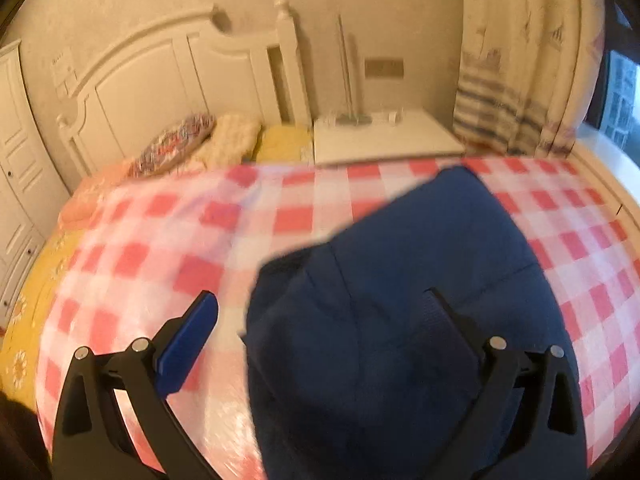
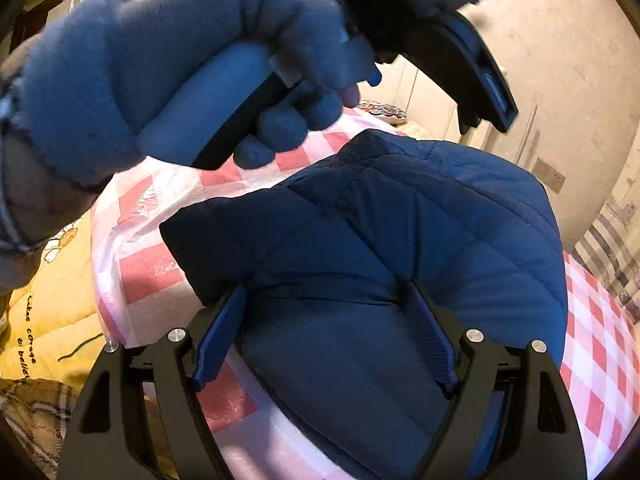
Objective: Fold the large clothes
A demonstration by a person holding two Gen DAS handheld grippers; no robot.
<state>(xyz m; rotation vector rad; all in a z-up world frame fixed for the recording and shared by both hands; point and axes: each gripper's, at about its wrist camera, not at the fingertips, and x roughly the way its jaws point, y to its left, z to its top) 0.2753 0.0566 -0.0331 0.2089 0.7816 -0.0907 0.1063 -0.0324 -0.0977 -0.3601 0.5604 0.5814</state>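
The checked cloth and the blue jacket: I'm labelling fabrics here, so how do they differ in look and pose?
The checked cloth is thin, glossy and patterned in red and white squares; the blue jacket is plain navy, padded and quilted. The cloth lies spread flat over the bed, while the jacket sits on top of it, folded into a bulky, rounded heap. Both are soft fabric on the same bed.

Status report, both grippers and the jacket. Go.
Left gripper jaws wide, holding nothing. Right gripper jaws wide, astride the folded navy quilted jacket, no grip visible. Jacket lies on the checked sheet. Nothing in the way.
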